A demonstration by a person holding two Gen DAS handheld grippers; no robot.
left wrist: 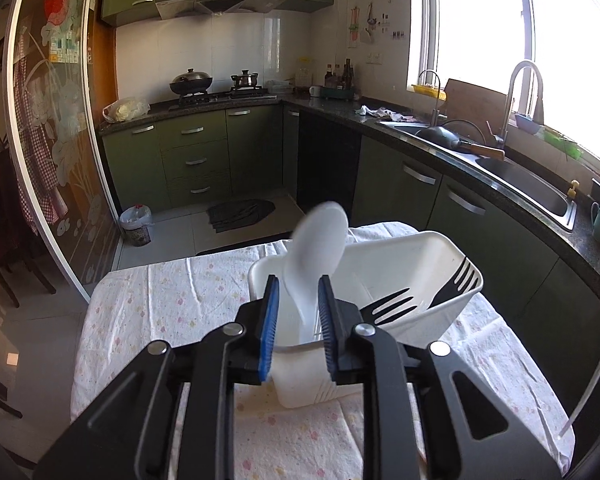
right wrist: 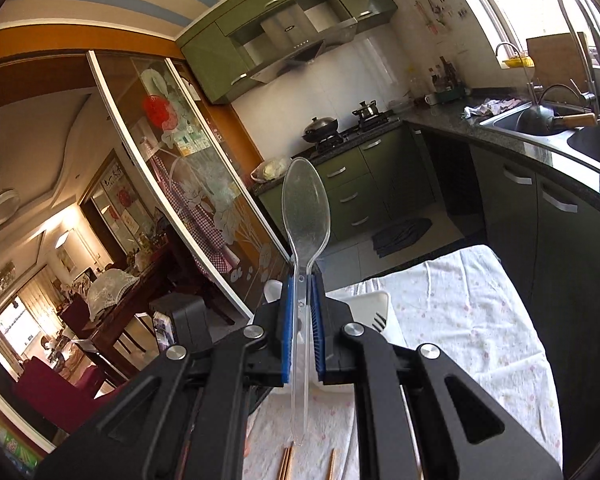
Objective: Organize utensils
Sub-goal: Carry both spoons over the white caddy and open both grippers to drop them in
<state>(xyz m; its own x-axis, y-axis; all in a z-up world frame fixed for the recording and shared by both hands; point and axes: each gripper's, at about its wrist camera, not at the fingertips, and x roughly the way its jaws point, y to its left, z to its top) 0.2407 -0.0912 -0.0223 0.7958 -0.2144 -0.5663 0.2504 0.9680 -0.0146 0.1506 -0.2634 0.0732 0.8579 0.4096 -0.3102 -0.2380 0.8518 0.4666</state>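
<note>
The left tongs [left wrist: 298, 312] hang over the near end of the white caddy [left wrist: 412, 248] on the cloth-covered counter [left wrist: 160, 300]. A white spoon [left wrist: 316, 256] stands between their blue pads, handle down inside the caddy, bowl blurred. The jaws stand a little apart and the pads look clear of the handle, so the spoon seems released or about to be. Two black forks [left wrist: 392, 306] lean in the caddy's right part.

The right tongs [right wrist: 301, 320] are closed on the handle of a clear spoon [right wrist: 306, 216], held bowl-up above the counter, with the caddy just beyond them and wooden chopsticks [right wrist: 288, 466] lying near on the cloth.

To finish this step well, the left tongs should probably open fully before lifting straight up, so the pads do not drag the white spoon back out or tip the light caddy. Then the clear spoon could go handle-first beside the white one, keeping spoons apart from forks.
</note>
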